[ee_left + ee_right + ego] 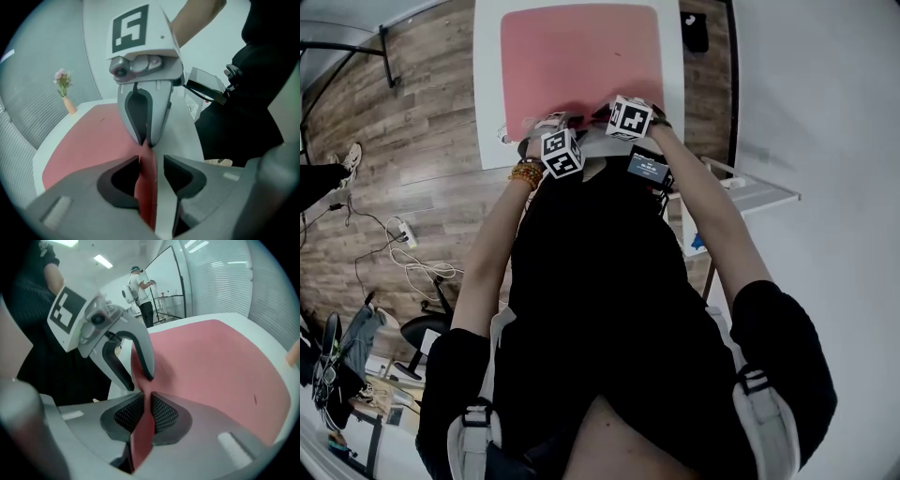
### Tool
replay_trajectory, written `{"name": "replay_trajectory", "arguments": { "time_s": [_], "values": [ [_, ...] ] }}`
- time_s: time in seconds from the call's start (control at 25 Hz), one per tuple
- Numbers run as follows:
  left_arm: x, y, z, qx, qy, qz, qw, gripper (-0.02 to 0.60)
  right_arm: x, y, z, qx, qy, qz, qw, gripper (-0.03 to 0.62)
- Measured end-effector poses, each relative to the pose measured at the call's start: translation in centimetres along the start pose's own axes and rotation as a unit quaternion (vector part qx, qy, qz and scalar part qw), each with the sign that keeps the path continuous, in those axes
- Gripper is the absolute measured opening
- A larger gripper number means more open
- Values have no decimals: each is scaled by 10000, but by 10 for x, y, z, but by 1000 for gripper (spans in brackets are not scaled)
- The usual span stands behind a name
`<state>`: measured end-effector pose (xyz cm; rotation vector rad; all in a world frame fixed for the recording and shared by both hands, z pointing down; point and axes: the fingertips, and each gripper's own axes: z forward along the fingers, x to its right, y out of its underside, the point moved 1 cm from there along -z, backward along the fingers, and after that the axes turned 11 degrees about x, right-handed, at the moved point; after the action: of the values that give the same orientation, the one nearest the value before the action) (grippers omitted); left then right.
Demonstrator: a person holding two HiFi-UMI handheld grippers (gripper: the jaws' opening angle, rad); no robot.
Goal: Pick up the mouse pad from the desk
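A large mouse pad [581, 56], a flat rose-red sheet with rounded corners and a smooth, matte face, is laid over most of a white desk [487, 94], so that only a narrow pale border of the desktop is left bare along its edges. At the middle of the desk's near edge the pad's rim is raised off the surface into a thin, pliant ridge, while the rest of the sheet lies flat out to the far corners. The ridge is gripped by both tools, which are set just beside each other. The right gripper [146, 401] is clenched on it: its two dark pads, patterned with a fine mesh-like grid, are pressed against both faces of the red sheet, which is bent slightly between them. The left gripper [152, 161] is likewise closed on the rim. Its plainer dark pads are set in rounded grey plastic jaws, and the red edge is seen standing upright between them, tight against one pad, with a pale sliver showing beside the other. A small tan vase [70, 106] of pink flowers is stood on the white border at a far corner of the desk, well apart from both tools. The desk is carried on a floor [412, 112] of brown wood-grain planks.
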<state>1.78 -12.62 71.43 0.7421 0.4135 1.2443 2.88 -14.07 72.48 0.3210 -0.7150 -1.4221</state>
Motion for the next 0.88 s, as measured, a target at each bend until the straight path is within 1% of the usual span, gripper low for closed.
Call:
{"name": "replay_trajectory", "arguments": {
  "time_s": [0.04,0.12,0.16,0.2,0.24,0.28,0.32,0.4,0.48,0.52,0.56,0.6,0.68,0.72,0.76,0.84,0.88],
  "values": [
    [-1,1,1,-17,-77,42,10000,163,0,-3,-3,88,-47,130,9999,66],
    [-10,7,2,-144,-414,72,9990,158,0,-9,-8,201,-167,264,9993,66],
    [-18,10,1,-223,-615,61,9978,133,0,-12,-10,238,-219,279,9991,66],
    [-26,11,0,-273,-775,37,9966,81,1,-14,-13,275,-247,273,9989,67],
    [-32,10,-2,-281,-866,-7,9958,41,2,-17,-15,317,-246,243,9989,71],
    [-36,7,-3,-256,-897,-74,9956,29,2,-18,-18,357,-220,173,9990,82],
    [-37,5,-4,-213,-895,-156,9956,26,0,-19,-21,384,-176,42,9991,107],
    [-37,4,-4,-127,-894,-320,9954,26,-7,-19,-23,373,-71,-373,9986,187],
    [-39,4,-6,-61,-956,-494,9942,26,-13,-15,-19,174,54,-864,9961,273],
    [-42,2,-8,-19,-998,-590,9933,28,-12,-11,-16,15,200,-1121,9935,296],
    [-45,0,-10,34,-1044,-664,9923,29,-6,-6,-14,-142,432,-1360,9897,292],
    [-47,-4,-12,95,-1093,-707,9914,29,2,-2,-13,-272,711,-1535,9852,262],
    [-50,-10,-14,191,-1155,-731,9904,31,17,3,-15,-405,1217,-1663,9777,240],
    [-49,-10,-14,198,-1139,-709,9908,34,23,3,-17,-438,1439,-1686,9741,171],
    [-48,-8,-12,162,-1100,-645,9917,41,29,2,-19,-462,1629,-1701,9708,48],
    [-48,3,-11,-44,-1107,-405,9930,51,35,-2,-23,-471,1791,-1656,9686,41],
    [-52,12,-12,-194,-1196,-297,9922,52,37,-5,-24,-462,1798,-1632,9690,41]
  ]
}}
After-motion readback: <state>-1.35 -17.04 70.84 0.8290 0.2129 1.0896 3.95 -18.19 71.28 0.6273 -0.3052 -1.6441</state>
